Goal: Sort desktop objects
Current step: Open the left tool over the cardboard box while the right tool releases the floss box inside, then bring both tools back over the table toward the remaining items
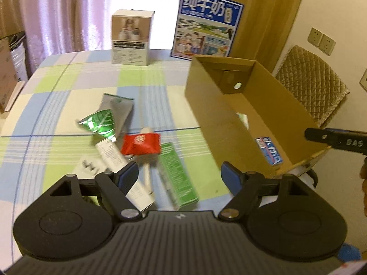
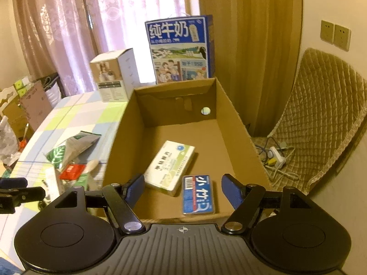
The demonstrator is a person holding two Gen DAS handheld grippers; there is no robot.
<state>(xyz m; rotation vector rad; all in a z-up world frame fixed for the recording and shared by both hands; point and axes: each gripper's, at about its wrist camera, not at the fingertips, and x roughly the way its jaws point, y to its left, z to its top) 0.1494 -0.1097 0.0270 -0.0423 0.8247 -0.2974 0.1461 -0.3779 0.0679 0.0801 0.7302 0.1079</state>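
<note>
My left gripper (image 1: 181, 176) hangs open above a heap of small items on the checked tablecloth: a green box (image 1: 177, 174), a red packet (image 1: 141, 144), a green foil pouch (image 1: 99, 125), a white box (image 1: 125, 171) and a white spoon-like stick (image 1: 146, 158). An open cardboard box (image 1: 229, 119) stands to the right. My right gripper (image 2: 183, 188) is open over that cardboard box (image 2: 128, 142), empty. Inside lie a white-green medicine box (image 2: 170, 167) and a blue-white pack (image 2: 198, 194). The right gripper's finger (image 1: 332, 139) shows at the left wrist view's right edge.
A white carton (image 1: 132, 37) and a tall blue milk carton (image 1: 206, 25) stand at the table's far side. A padded chair (image 2: 321, 123) sits right of the table, with a power strip and cables (image 2: 275, 158) on the floor. Cardboard boxes are stacked at the left.
</note>
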